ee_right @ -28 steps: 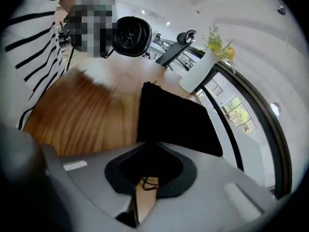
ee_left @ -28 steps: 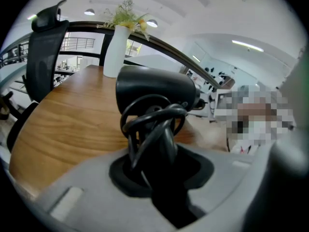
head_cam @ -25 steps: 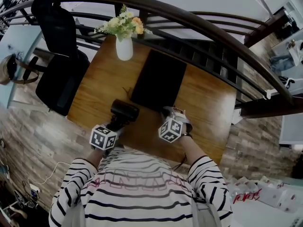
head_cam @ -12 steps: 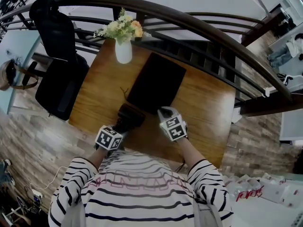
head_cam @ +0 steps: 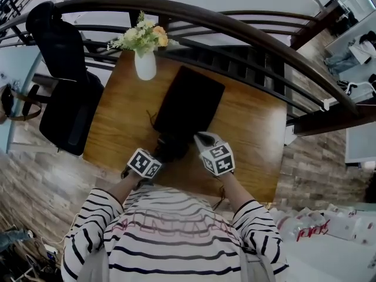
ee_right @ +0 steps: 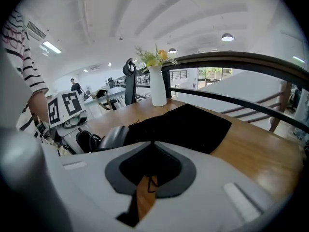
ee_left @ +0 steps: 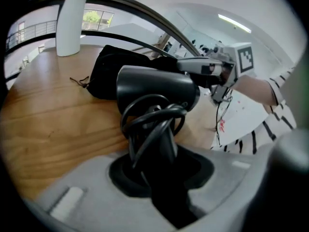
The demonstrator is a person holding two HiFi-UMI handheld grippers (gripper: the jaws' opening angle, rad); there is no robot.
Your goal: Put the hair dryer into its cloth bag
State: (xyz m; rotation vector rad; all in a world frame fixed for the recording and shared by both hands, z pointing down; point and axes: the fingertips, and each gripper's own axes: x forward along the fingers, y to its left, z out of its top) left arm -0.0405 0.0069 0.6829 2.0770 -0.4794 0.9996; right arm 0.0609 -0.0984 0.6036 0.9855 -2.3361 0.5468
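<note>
The black cloth bag (head_cam: pixel 189 106) lies flat on the wooden table (head_cam: pixel 254 135). My right gripper (head_cam: pixel 203 140) is shut on the bag's near edge and holds it raised; black cloth (ee_right: pixel 188 122) runs into the right gripper (ee_right: pixel 150 167) between its jaws. My left gripper (head_cam: pixel 158 155) is shut on the handle of the black hair dryer (head_cam: pixel 171 147), whose cord is wound round the handle. In the left gripper view the hair dryer (ee_left: pixel 155 88) fills the middle above the left gripper (ee_left: pixel 154 166), its barrel right at the mouth of the bag (ee_left: pixel 120 64). From the right gripper view the dryer (ee_right: pixel 112 137) shows beside the bag's edge.
A white vase of flowers (head_cam: pixel 144 63) stands at the table's far left corner. A dark curved railing (head_cam: pixel 235 27) runs behind the table. A black office chair (head_cam: pixel 63 84) stands to the left. Bare wood lies to the bag's right.
My left gripper has carried the hair dryer rightward and down to the bag's near end. The right gripper has rolled and lifted the bag's edge.
</note>
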